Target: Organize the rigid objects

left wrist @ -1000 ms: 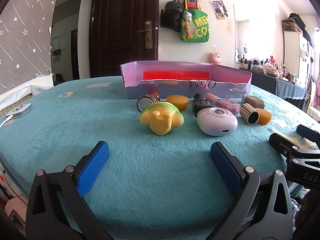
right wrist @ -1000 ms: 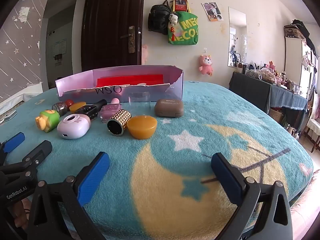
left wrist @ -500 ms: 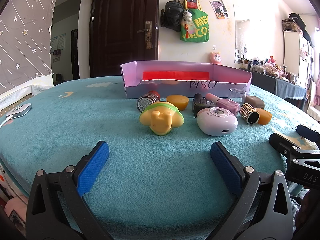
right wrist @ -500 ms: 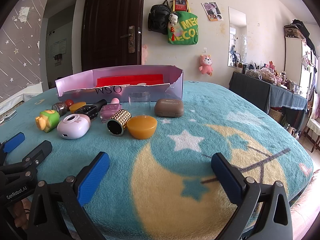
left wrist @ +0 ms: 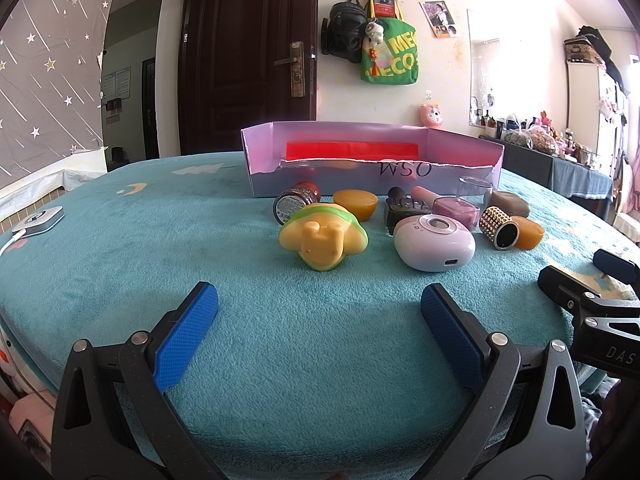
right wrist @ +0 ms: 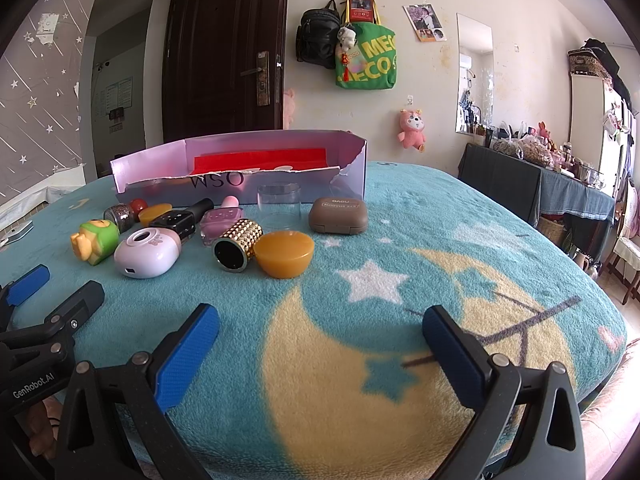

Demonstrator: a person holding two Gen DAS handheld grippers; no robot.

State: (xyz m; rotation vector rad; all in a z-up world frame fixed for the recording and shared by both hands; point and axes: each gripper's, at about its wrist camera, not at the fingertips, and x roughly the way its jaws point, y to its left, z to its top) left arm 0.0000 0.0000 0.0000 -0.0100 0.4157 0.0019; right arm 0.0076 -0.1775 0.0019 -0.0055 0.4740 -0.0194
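Both grippers, left gripper [left wrist: 319,308] and right gripper [right wrist: 320,330], hang spread wide and empty over the teal blanket [left wrist: 120,256], so I judge sorting has not begun. Straight ahead of the left one lies the green-and-yellow toy [left wrist: 323,237], with the lilac gadget [left wrist: 434,241] just to its right, and the purple box [left wrist: 372,168] beyond the whole cluster. Next comes a forward reach and a pinch; bare blanket ahead leaves room, though neighbours crowd the toy's far side.
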